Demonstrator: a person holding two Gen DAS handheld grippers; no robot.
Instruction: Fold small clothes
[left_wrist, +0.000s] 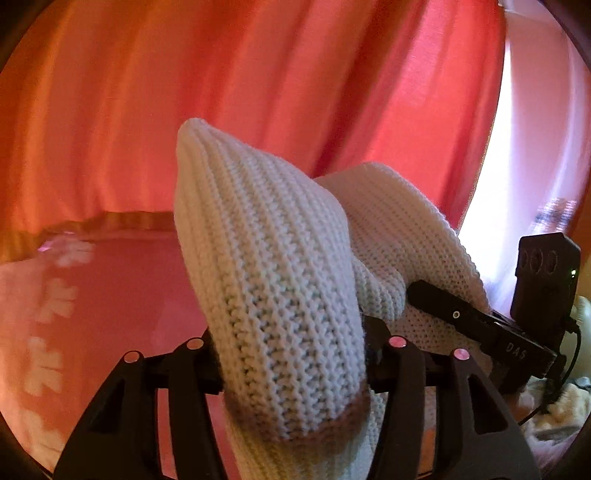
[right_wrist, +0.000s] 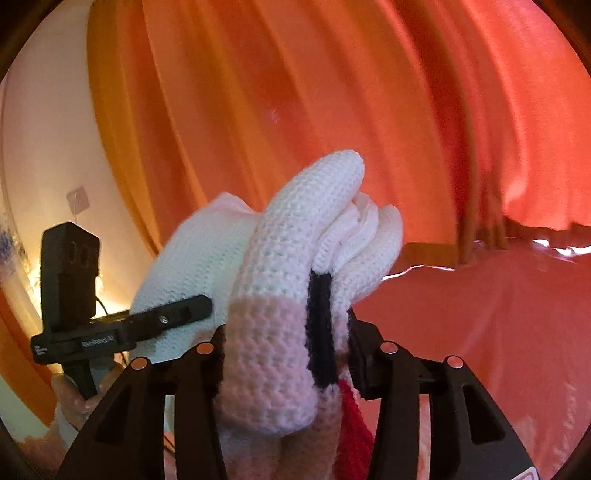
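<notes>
Both the left gripper (left_wrist: 295, 354) and right gripper (right_wrist: 284, 347) pinch a white knitted garment (left_wrist: 273, 266), lifted before orange curtains (right_wrist: 295, 110), apparently for folding.

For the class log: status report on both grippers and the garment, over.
Left gripper and right gripper both shut on white knit garment. Garment held up off pink bedcover. Nothing in the way.

"DAS" on right gripper (left_wrist: 436, 306); left gripper (right_wrist: 184, 312) label blurred.
</notes>
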